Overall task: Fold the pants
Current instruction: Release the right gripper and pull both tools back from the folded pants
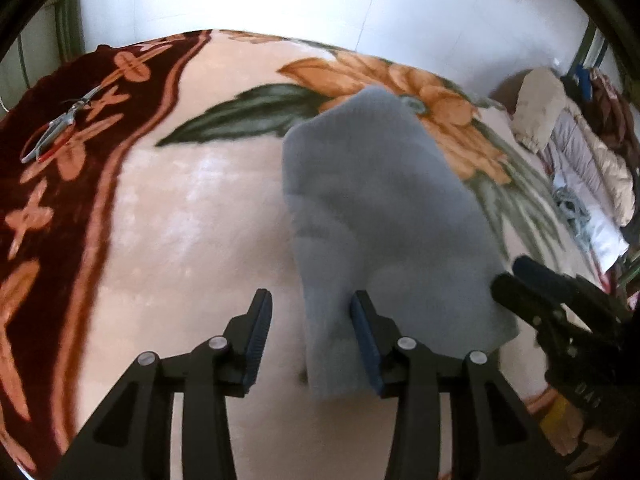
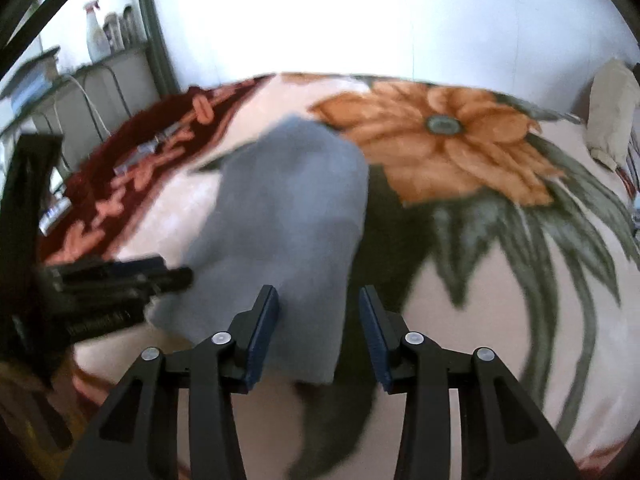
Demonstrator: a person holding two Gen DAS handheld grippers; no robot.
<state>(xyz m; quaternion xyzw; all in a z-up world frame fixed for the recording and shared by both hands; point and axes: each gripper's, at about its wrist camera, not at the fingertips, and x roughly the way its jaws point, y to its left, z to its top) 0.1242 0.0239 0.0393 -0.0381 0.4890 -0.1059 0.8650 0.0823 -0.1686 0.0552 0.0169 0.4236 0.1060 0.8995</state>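
Note:
The grey fleece pants (image 1: 380, 216) lie as a narrow folded strip on the floral blanket (image 1: 192, 216), running away from me. My left gripper (image 1: 310, 340) is open, its jaws astride the strip's near left corner. My right gripper (image 2: 320, 332) is open over the near right edge of the pants (image 2: 288, 216). The right gripper shows in the left wrist view (image 1: 560, 308) at the strip's right edge. The left gripper shows blurred in the right wrist view (image 2: 120, 280) at the strip's left edge.
Scissors with red handles (image 1: 60, 128) lie on the dark red blanket border at far left. A heap of clothes and bedding (image 1: 576, 160) sits at the far right. A white tiled wall (image 1: 320, 0) stands behind. A shelf with bottles (image 2: 104, 36) is at back left.

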